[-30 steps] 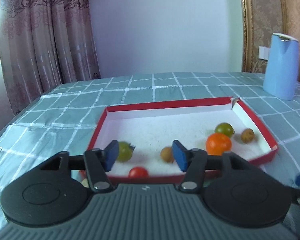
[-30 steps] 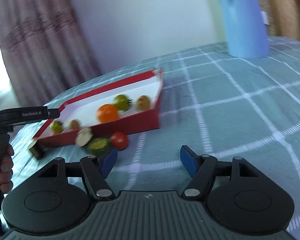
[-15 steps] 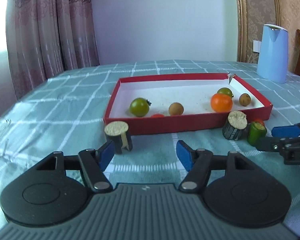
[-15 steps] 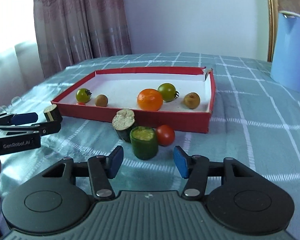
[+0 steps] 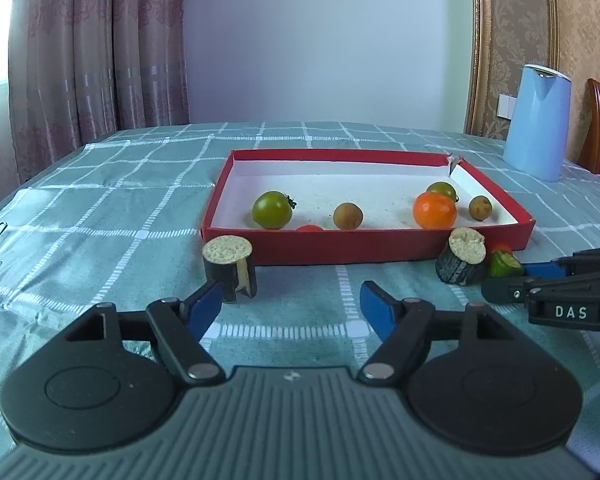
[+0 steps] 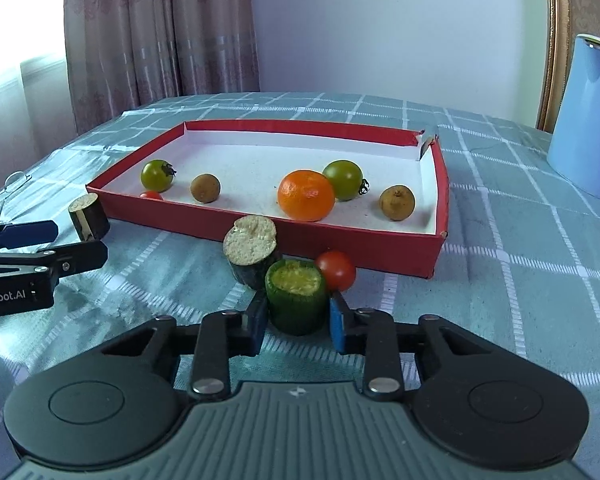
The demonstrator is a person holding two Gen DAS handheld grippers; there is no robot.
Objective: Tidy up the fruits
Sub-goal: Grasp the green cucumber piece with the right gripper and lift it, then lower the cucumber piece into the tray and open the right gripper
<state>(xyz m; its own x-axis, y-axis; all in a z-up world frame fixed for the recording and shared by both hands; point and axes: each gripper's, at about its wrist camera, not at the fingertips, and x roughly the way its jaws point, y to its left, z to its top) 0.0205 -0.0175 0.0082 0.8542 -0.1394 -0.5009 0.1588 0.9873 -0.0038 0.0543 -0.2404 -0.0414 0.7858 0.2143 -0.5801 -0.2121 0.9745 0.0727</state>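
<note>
1. While the right gripper (image 6: 296,322) has just been closing, its blue pads (image 6: 337,316) now pinch the green cucumber piece (image 6: 296,294) at twelve o'clock, dead centre between them; a red tomato (image 6: 336,270) sits just beyond at one o'clock.
2. Spread wide after just opening further, the left gripper (image 5: 290,300) holds nothing; the dark stub (image 5: 230,266) stands at eleven o'clock by its left pad.
3. Behind both lies the red tray (image 5: 380,246) with an orange (image 5: 434,210) inside.

Teal cloth (image 5: 100,216) with white grid lines on the counter. Red box (image 6: 440,208), white inside; orange mandarin (image 6: 306,195), green tomatoes (image 6: 156,176), red cherry tomato (image 6: 336,270). Pale blue jug (image 5: 536,136), mauve patterned curtain (image 5: 96,48).
</note>
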